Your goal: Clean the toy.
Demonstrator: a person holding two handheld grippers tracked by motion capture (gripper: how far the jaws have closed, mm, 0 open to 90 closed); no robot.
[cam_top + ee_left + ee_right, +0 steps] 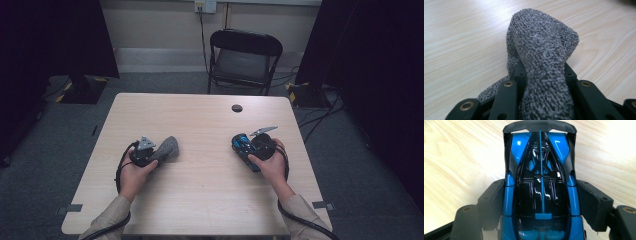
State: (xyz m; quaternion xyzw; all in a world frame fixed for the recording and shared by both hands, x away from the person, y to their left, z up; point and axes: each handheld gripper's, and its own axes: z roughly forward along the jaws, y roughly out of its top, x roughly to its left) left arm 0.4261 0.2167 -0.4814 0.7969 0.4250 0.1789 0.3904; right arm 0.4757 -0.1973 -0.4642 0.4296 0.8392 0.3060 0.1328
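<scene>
Left gripper clenched on a grey terry-cloth sock; right gripper grasping a glossy blue-and-black toy racing car over the pale wooden table. No legible writing.

Open table between grey cloth and toy car

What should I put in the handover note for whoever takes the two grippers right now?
Left gripper: shut on the grey terry cloth, a bunch of it pinched between the jaws, the free end resting on the light wooden table, left side.
Right gripper: jaws clamped on both flanks of the blue and black toy car, right side of the table, the car's wing pointing away from the gripper.
Done: both things are gripped.
Left: cloth and car are apart; the likely next move is to bring them together, perhaps to wipe the car.
</scene>
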